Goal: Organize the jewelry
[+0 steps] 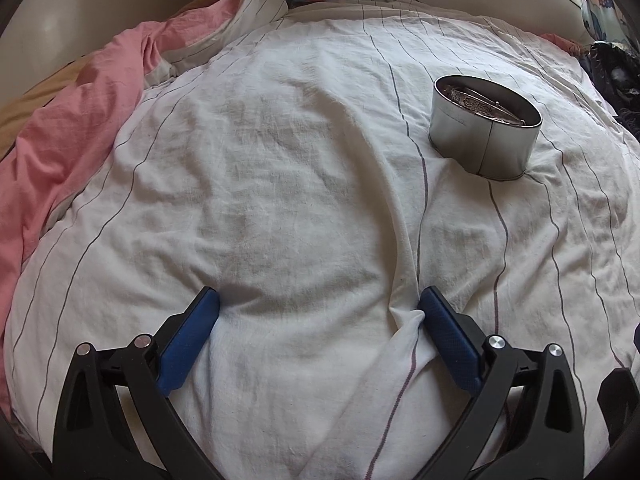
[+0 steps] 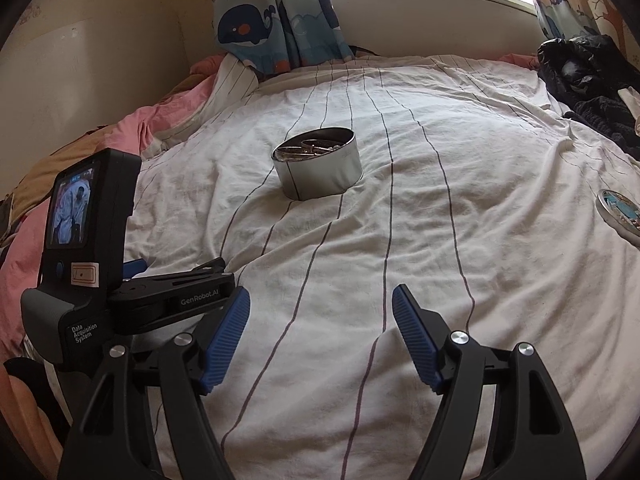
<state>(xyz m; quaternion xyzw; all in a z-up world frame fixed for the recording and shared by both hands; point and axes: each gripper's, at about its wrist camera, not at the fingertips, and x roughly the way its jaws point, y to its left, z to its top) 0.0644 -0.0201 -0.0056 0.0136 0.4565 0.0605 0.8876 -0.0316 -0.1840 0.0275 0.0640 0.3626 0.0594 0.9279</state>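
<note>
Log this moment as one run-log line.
left tongs: open, empty, low over sheet | right tongs: open, empty | tin: lidless, jewelry inside | lid: apart on sheet

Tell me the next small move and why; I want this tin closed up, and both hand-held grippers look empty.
Probably swing the right hand-held gripper rightward to the round lid at the bed's right edge. Its jaws are open and empty; the open tin already holds jewelry and stands uncovered mid-bed. The left hand-held gripper merely rests open on the sheet.
</note>
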